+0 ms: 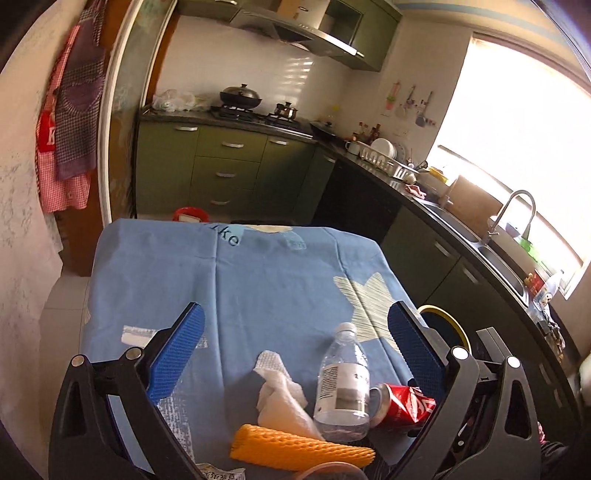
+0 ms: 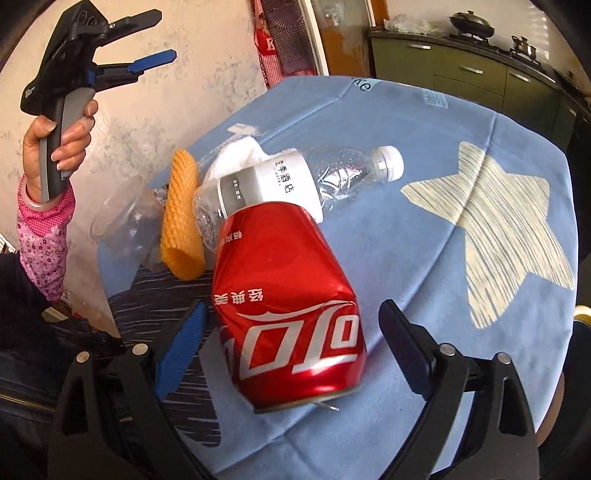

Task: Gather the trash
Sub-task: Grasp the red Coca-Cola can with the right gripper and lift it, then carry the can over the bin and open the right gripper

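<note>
A dented red cola can lies on the blue tablecloth, between the fingers of my right gripper. The jaws are open and the blue pads stand clear of the can on both sides. Behind the can lie a clear plastic bottle, an orange foam net, a white tissue and a clear plastic cup. A hand holds my left gripper up at the far left, open and empty. In the left wrist view the left gripper hovers above the bottle, tissue, net and can.
A bin with a yellow rim stands off the table's right side. Green kitchen cabinets, a stove and a sink counter run behind and to the right. Aprons hang on the left wall. A printed wrapper lies at the near edge.
</note>
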A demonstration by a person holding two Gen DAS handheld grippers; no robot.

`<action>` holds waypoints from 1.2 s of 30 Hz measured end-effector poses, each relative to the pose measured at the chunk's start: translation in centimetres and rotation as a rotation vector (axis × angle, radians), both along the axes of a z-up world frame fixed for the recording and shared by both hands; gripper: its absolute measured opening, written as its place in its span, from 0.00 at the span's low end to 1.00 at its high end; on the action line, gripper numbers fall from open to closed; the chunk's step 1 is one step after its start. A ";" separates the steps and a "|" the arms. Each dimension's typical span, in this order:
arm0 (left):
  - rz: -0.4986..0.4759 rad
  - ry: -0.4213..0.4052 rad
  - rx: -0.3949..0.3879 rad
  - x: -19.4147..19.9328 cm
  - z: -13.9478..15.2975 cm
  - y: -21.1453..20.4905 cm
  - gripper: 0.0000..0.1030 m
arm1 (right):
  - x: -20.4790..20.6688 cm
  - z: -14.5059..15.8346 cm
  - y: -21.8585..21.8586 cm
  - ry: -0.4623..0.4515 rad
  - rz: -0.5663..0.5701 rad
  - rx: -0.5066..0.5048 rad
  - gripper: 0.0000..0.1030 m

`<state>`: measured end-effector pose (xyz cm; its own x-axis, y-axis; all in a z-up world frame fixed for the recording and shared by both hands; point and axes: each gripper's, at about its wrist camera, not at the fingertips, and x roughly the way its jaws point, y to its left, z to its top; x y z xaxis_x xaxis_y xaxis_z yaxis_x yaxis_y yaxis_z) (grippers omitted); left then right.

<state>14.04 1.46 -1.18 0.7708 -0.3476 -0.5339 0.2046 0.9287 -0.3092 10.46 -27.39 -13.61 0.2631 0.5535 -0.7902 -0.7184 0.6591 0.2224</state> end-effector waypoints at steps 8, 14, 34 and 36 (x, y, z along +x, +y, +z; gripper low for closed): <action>0.021 0.016 -0.015 0.1 -2.2 0.5 0.95 | 0.4 -1.1 1.3 0.009 0.021 -0.022 0.71; 0.009 0.026 -0.017 0.1 -2.9 0.1 0.95 | -0.2 -1.1 1.2 -0.026 0.012 -0.026 0.67; -0.019 0.007 0.016 -0.3 -2.0 -1.4 0.95 | -2.0 2.1 -9.4 -0.119 -0.320 0.025 0.67; -0.023 0.002 0.022 -0.3 -1.8 -1.7 0.95 | -1.3 2.5 -13.1 -0.123 -0.448 0.011 0.67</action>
